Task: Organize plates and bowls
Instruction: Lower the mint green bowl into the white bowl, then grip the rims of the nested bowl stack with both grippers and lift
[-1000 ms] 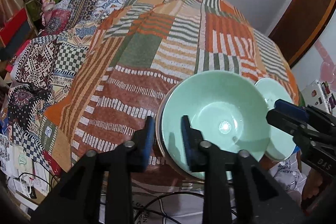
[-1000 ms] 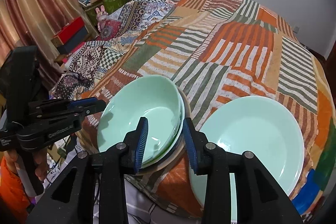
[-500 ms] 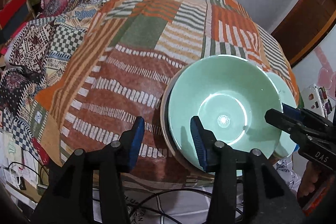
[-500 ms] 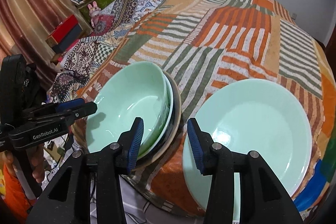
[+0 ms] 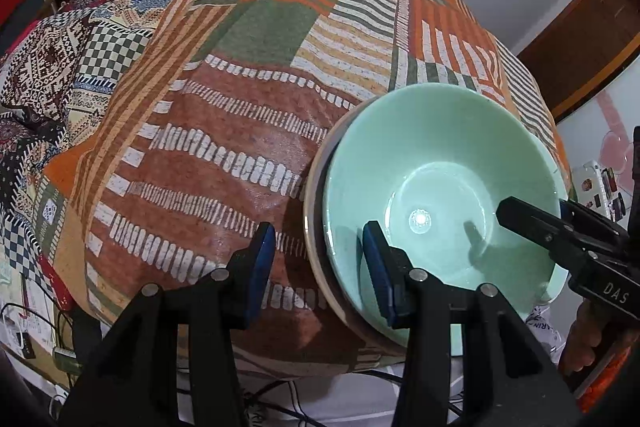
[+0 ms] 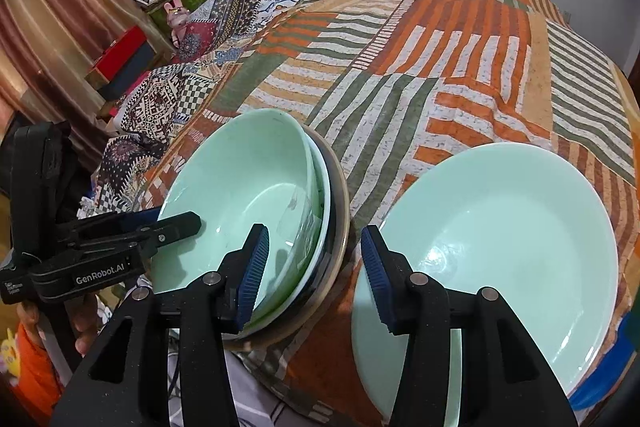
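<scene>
We have the stack of bowls at the near edge of the table, toward its left corner, with the plate just beside it to the right, also at the near edge and hanging a little over it. The top bowl sits nested in at least 1 more, on a darker dish underneath.

Our left gripper straddles the stack's left rim: 1 finger is inside the top bowl, the other outside over the cloth. Its jaws stand apart, having just been opening, and the pads do not press on the rim. Our right gripper mirrors it on the stack's right rim, 1 finger over the bowl, the other over the plate's left edge. Its jaws have also just been opening and stand apart, clamping nothing.

So the stack lies between our 2 grippers, each equally near its own side. We judge the next move depends on both closing on opposite rims.
</scene>
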`<state>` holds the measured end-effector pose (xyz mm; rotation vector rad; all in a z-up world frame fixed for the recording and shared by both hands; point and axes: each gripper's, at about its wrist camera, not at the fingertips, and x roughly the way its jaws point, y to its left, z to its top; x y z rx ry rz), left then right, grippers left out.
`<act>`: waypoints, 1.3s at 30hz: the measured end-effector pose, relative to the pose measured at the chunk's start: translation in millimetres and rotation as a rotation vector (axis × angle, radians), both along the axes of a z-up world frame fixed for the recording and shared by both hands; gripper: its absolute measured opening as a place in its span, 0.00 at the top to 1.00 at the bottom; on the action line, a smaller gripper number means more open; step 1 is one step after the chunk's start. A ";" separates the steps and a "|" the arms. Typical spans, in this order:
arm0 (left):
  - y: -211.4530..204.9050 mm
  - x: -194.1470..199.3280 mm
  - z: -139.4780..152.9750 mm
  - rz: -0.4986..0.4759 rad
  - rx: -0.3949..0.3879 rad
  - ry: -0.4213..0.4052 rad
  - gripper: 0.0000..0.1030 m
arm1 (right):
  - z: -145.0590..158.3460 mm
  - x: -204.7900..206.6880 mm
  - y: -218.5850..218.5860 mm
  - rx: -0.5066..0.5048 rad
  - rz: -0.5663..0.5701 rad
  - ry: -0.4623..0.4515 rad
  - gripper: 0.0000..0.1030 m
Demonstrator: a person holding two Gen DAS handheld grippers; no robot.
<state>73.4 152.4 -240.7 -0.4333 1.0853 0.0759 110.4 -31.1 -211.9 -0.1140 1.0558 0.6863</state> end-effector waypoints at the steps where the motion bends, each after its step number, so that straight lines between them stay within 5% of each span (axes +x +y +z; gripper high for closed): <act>1: -1.1 1.6 -1.5 -0.006 0.000 0.003 0.56 | -0.2 -0.1 0.7 0.003 0.002 -0.004 0.57; 8: -8.4 10.2 -2.6 -0.032 -0.011 -0.005 0.64 | -2.1 -0.8 4.8 -0.008 0.015 -0.003 0.64; 25: -12.5 4.2 16.5 0.010 -0.007 -0.015 0.64 | 5.5 1.4 1.8 -0.014 -0.017 0.038 0.65; 39: -10.2 -8.1 72.5 0.072 -0.005 -0.158 0.64 | 38.1 -10.8 -4.3 0.047 -0.014 -0.022 0.65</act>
